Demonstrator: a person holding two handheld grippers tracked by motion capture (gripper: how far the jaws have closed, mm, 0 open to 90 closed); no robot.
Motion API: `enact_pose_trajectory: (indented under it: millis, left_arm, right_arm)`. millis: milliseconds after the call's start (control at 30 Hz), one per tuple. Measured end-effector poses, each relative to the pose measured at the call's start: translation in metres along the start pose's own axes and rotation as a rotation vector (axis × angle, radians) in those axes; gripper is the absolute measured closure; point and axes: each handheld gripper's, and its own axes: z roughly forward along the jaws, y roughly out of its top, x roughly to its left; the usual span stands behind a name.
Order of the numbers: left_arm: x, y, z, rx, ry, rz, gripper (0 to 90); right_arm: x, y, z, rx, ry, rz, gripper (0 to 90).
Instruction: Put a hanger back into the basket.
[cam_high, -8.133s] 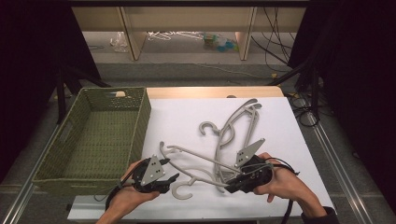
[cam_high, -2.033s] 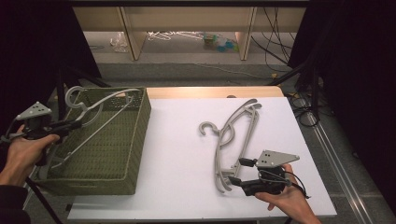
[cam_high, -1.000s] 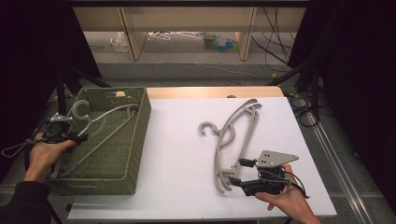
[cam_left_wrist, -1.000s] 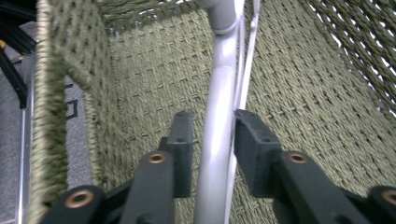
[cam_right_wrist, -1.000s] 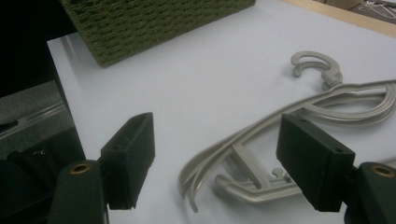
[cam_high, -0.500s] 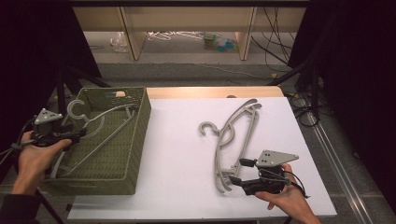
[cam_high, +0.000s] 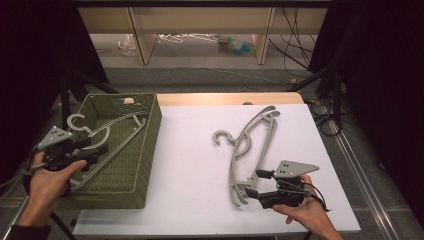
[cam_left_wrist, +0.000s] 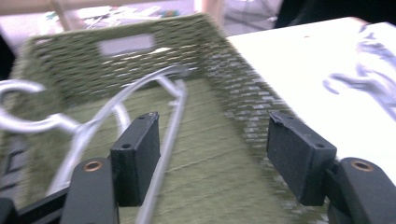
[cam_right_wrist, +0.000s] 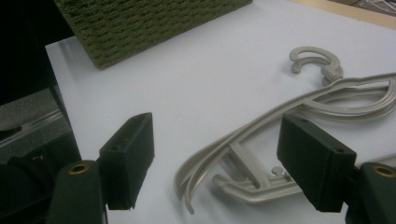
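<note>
- We are moving hangers from the bench (cam_high: 190, 165) into the green woven basket (cam_high: 145, 150) at its left edge, one at a time.
- Our left gripper (cam_high: 87, 155) is hovering over the near left part of the basket; its jaws have just been opening and are now released, with nothing pressed between the pads.
- The hanger (cam_left_wrist: 140, 107) we are letting go of is lying slantwise inside the basket, its hook (cam_high: 77, 122) poking over the left rim, probably because it is too long to lie flat.
- Our right gripper (cam_high: 260, 184) is waiting low on the bench with its jaws spread, empty, aimed at the near ends of the remaining hangers (cam_high: 250, 145), apparently ready for the next pick.
- Those hangers are lying stacked together right of the bench's middle, hooks (cam_right_wrist: 317, 60) pointing left and far.
- The bench top is covered in plain white, with a wooden strip along the far edge.
- Beyond it, we are seeing a lit shelf unit (cam_high: 200, 30) with clutter underneath, dark drapes either side, and cables (cam_high: 300, 45) on the right.
</note>
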Motion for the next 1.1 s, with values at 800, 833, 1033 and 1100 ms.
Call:
enact_pose_trajectory:
  millis: [800,833,1033,1100]
  left_arm:
    - [-0.122,-0.050,0.006,-0.150,-0.320,0.078,18.8]
    - [-0.124,-0.052,0.006,-0.153,-0.322,0.078,18.8]
    - [-0.135,-0.066,0.005,-0.152,-0.317,0.102,18.8]
    - [-0.138,-0.072,0.004,-0.156,-0.316,0.093,18.8]
  right_arm:
    - [-0.003,-0.002,0.008,-0.016,-0.036,0.028,22.2]
    - [-0.003,-0.002,0.008,0.003,-0.027,0.033,22.2]
    - [-0.004,0.000,0.013,0.012,-0.059,0.031,22.4]
    - [-0.005,0.002,0.017,0.025,-0.068,0.027,23.2]
